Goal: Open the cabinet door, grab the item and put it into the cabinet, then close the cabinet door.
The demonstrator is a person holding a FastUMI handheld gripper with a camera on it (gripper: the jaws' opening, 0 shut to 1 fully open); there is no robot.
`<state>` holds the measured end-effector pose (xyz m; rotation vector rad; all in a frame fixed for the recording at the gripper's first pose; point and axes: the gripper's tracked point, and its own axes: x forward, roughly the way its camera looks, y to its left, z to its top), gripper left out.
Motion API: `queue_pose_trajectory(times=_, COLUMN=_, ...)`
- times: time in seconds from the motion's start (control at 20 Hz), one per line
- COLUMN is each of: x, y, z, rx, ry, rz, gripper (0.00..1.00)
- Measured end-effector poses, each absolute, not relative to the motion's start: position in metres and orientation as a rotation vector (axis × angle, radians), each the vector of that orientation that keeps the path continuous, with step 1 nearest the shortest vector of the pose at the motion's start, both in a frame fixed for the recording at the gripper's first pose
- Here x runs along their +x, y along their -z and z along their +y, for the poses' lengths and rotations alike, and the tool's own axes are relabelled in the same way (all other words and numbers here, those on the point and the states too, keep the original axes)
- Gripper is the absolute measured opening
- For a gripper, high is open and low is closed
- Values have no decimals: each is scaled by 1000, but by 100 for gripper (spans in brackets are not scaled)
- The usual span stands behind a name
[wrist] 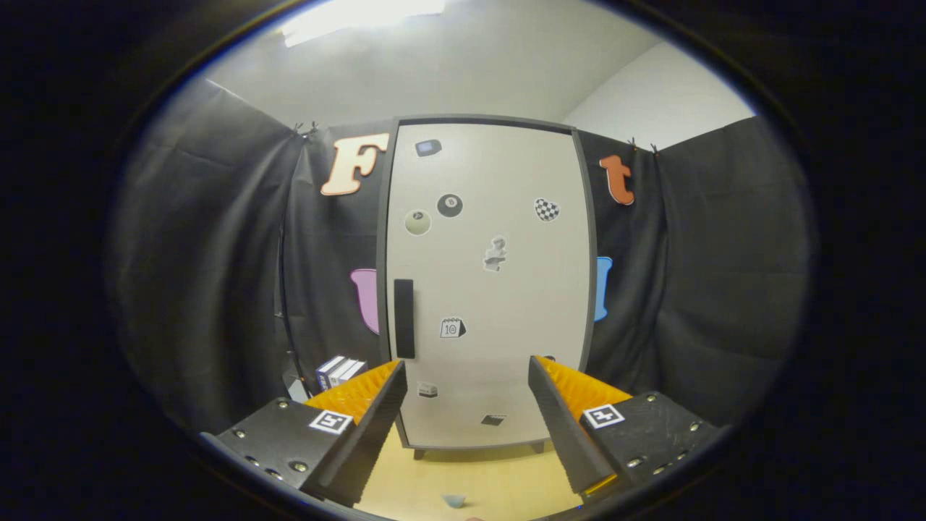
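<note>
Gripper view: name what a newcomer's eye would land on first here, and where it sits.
The tall pale cabinet door straight beyond the fingers draws the eye first; it is closed and dotted with small stickers, a dark vertical handle near its left edge. The gripper stands open, empty, in front of it. A small box sits by the cabinet's lower left corner.

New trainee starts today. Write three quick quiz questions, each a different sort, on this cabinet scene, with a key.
1. True or false: the cabinet door is shut.
2. The gripper fingers are: A) open, holding nothing B) shut on the handle.
3. Fill in: the dark handle sits near the door's ____ edge as seen here.

Key: 1 true; 2 A; 3 left.
</note>
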<state>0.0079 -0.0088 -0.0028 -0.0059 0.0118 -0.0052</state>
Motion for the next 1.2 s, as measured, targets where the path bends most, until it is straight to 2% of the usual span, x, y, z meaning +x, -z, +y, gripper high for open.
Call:
queue_pose_trajectory(times=0.45, x=30, y=13, z=5, rx=-12, ry=-17, rz=28, gripper=100)
queue_pose_trajectory(times=1.2, x=162, y=33, z=82, rx=31, ry=-129, rz=67, gripper=100)
